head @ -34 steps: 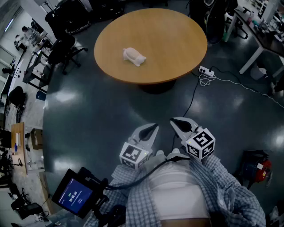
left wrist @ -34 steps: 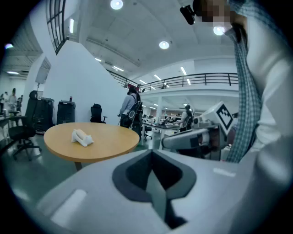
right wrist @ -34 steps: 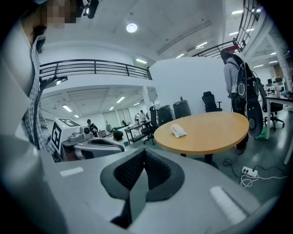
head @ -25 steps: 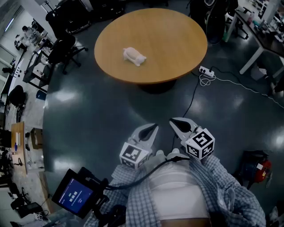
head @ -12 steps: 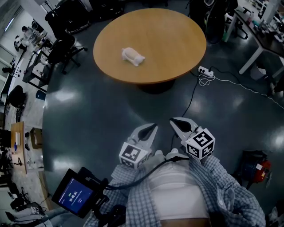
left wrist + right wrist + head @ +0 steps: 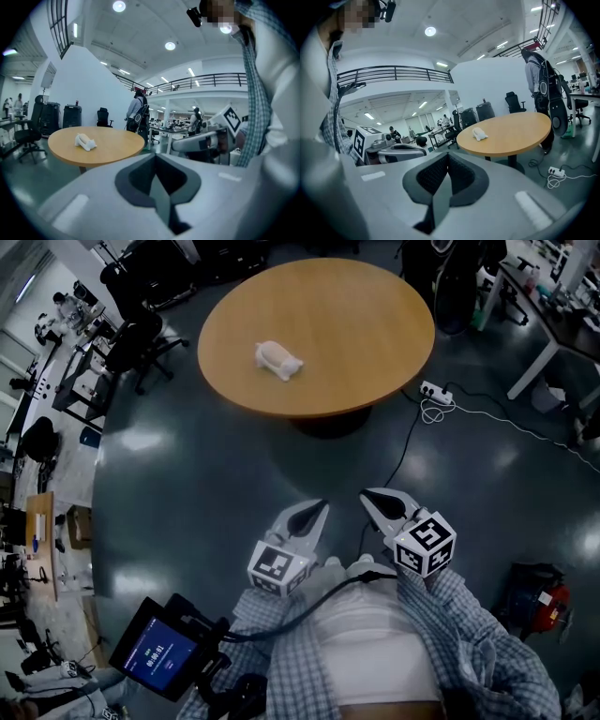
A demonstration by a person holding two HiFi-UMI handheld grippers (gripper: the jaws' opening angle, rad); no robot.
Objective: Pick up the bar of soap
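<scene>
The bar of soap is a small white lump lying left of centre on the round wooden table, far ahead of me. It also shows on the table in the left gripper view as the soap and in the right gripper view as the soap. My left gripper and right gripper are held side by side close to my body, above the dark floor and well short of the table. Both are shut with nothing between the jaws.
Black office chairs stand left of the table. A power strip with a white cable lies on the floor to its right, near a white desk. A person with a backpack stands by the table. A screen hangs at my lower left.
The table and soap have drifted slightly left and up in the head view. Both grippers stay shut near my body; the left one has shifted slightly left.
</scene>
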